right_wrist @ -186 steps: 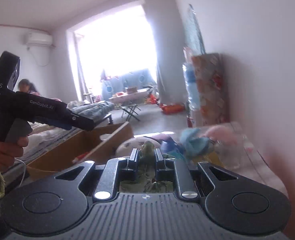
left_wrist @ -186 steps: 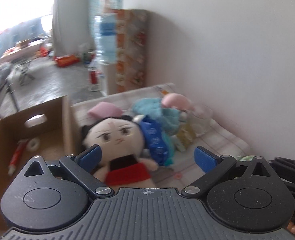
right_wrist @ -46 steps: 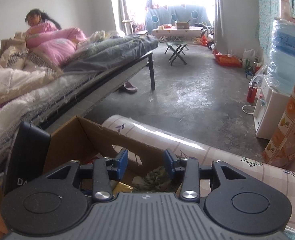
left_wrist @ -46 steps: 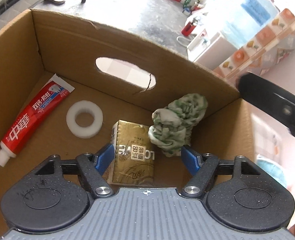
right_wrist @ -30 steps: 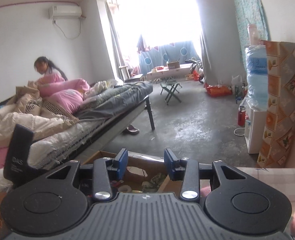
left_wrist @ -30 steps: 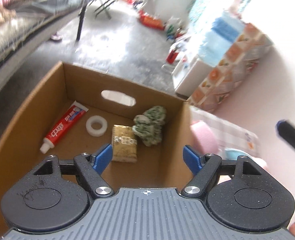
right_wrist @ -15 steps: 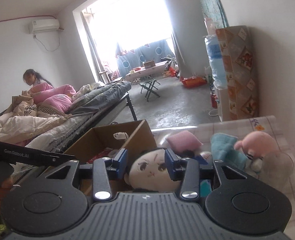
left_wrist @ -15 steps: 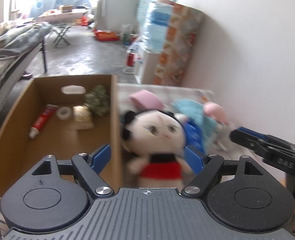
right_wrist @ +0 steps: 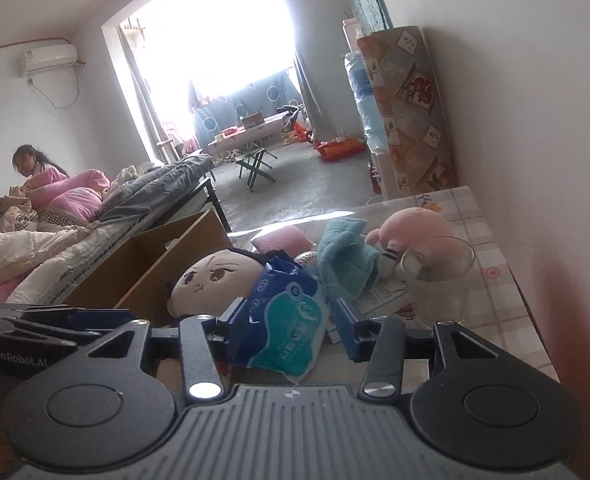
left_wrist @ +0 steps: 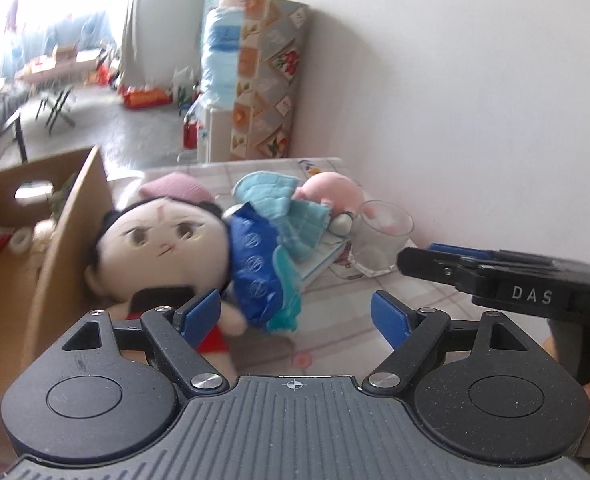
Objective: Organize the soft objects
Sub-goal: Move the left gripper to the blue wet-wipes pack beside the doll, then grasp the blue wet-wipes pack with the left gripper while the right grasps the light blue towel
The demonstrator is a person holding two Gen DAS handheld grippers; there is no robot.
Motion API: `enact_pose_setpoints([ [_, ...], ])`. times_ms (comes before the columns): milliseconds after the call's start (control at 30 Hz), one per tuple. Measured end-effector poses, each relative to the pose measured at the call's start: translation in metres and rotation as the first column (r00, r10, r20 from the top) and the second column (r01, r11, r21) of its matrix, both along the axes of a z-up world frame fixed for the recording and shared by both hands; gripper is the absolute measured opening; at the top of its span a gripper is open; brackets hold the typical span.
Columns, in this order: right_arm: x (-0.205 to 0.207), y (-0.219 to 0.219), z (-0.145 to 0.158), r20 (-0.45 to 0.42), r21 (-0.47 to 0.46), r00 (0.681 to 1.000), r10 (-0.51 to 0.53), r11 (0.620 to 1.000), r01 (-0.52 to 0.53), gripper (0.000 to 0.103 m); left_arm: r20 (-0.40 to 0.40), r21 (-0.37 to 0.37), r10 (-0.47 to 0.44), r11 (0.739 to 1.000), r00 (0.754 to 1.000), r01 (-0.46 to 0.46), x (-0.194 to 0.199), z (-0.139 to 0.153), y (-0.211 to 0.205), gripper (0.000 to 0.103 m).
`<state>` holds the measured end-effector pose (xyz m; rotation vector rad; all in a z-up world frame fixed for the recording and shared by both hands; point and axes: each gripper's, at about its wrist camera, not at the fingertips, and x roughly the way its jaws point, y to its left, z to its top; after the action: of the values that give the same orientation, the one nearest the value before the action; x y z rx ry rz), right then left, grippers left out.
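The right gripper (right_wrist: 283,322), jaws just widening, frames the blue pack (right_wrist: 285,320) (contact unclear); the left gripper (left_wrist: 295,314) is spread, empty, its doll (left_wrist: 163,240) blurred.

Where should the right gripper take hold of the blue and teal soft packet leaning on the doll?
Grip the blue and teal packet across its near, lower half, coming straight in from the table's front. It leans on the doll with that end free, and the open right gripper already brackets it. Its far end is crowded by the teal cloth.
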<state>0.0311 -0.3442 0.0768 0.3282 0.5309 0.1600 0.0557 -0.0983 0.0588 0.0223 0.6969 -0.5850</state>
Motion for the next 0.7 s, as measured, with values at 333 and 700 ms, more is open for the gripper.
enact_pose_setpoints([
  [333, 0.028, -0.018, -0.022, 0.009, 0.063, 1.000, -0.003, 0.998, 0.002, 0.050, 0.084, 0.154, -0.002, 0.988, 0.996, -0.011, 0.039, -0.036, -0.056, 0.061],
  [700, 0.086, -0.012, -0.024, -0.012, 0.057, 0.998, 0.062, 0.996, -0.061, 0.050, -0.005, 0.220, 0.019, 0.975, 1.000, -0.018, 0.066, -0.066, -0.073, 0.063],
])
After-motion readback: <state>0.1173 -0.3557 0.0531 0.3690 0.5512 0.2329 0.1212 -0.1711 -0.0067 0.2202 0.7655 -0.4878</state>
